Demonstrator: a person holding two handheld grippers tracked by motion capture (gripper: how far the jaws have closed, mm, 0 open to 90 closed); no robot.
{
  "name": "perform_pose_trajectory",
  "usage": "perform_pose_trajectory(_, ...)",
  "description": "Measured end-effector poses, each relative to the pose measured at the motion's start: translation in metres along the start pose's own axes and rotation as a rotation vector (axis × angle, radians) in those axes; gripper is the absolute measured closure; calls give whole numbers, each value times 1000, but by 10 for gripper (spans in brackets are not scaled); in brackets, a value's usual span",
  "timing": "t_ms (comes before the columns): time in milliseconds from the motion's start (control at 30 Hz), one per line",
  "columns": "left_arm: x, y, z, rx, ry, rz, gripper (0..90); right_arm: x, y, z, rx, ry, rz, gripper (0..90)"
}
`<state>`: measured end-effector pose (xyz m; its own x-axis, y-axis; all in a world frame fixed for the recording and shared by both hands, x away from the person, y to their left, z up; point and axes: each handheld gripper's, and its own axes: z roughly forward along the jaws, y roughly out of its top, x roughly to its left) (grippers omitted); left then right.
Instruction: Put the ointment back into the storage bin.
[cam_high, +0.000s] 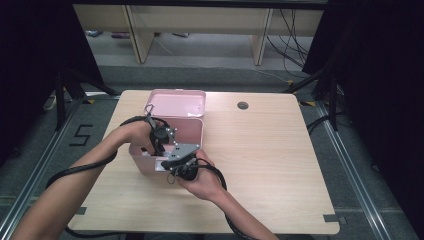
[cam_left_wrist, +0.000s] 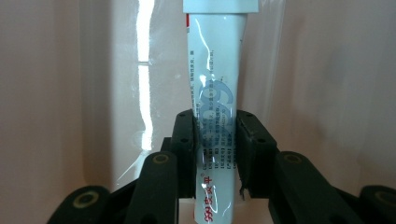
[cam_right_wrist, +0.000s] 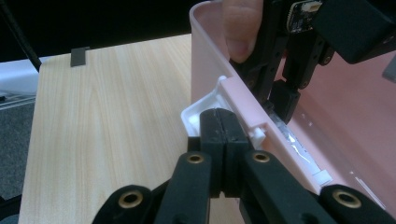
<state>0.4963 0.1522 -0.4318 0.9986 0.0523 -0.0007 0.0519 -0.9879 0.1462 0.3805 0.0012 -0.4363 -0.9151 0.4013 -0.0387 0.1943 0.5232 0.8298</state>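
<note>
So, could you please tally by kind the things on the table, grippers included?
Pink box: 1
Tube: 1, clamped in the left gripper inside the box
Grippers: 2, the right gripper shut at the box's white latch
Total: 4

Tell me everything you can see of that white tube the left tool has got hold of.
The tube is white and glossy, like soft plastic, printed with small dark text, a blue emblem and red characters at its near end. It is pinched across its width between the two black pads of the left tool, and runs lengthwise away from the camera. It sits inside the pink box, over the pale inner wall. A clear, shiny film surrounds it. Its far end is cut off by the picture's edge.
</note>
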Motion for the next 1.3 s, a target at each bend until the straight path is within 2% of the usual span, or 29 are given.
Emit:
perform_pose_trajectory(733,0,1,4,24,-5,14,688,0,1,-1,10,6,-5,900)
perform_pose_trajectory(800,1,1,2,19,2,-7,579,0,1,-1,12,6,-6,900)
perform_pose_trajectory(900,2,1,0,22,6,-12,516,0,1,-1,10,7,-5,900)
perform_pose_trajectory(1200,7,-5,-24,-69,78,-60,474,0,1,0,5,3,1,900)
perform_pose_trajectory(1233,7,-8,-31,-102,101,-92,456,-1,1,-1,13,6,-7,900)
perform_pose_trajectory(1267,7,-9,-34,-122,113,-103,445,-1,1,-1,13,6,-8,900)
perform_pose_trajectory(1300,6,-10,-37,-140,123,-116,438,-3,1,0,4,2,-43,900)
